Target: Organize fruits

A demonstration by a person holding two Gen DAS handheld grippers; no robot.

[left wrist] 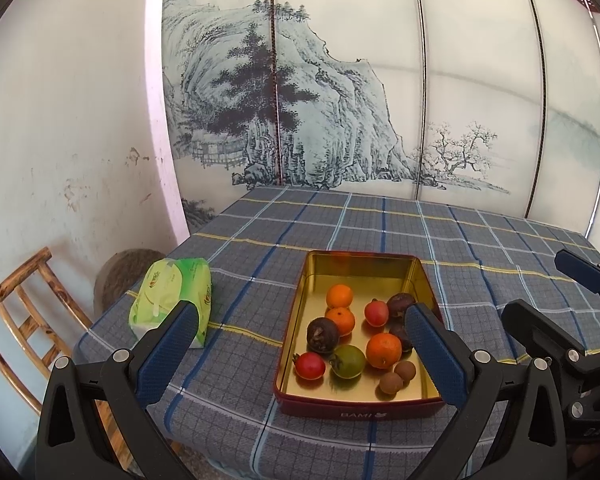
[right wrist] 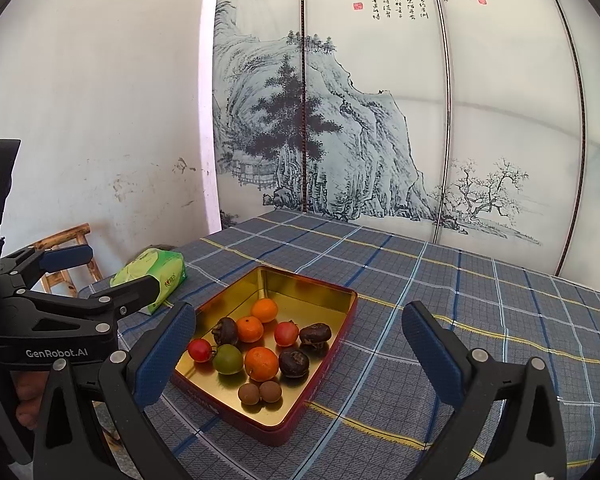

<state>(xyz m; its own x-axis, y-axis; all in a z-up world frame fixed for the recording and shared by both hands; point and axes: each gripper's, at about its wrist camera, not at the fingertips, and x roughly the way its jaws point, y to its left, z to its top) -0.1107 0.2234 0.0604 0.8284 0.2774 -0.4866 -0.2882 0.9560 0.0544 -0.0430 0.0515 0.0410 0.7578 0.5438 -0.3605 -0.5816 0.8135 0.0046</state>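
Blue-grey plaid tablecloth [left wrist: 380, 224] covers table before painted landscape screen [left wrist: 340, 100]. Wooden chair [left wrist: 24, 312] at left edge. Green tissue pack [left wrist: 172, 300] beside red tin tray with gold interior [right wrist: 342, 300]. Tray holds mixed small fruits [right wrist: 260, 360]: oranges, tomatoes, dark and brown ones. Left gripper [left wrist: 302, 344] and right gripper [right wrist: 300, 344] both gape wide, empty, above near table edge.
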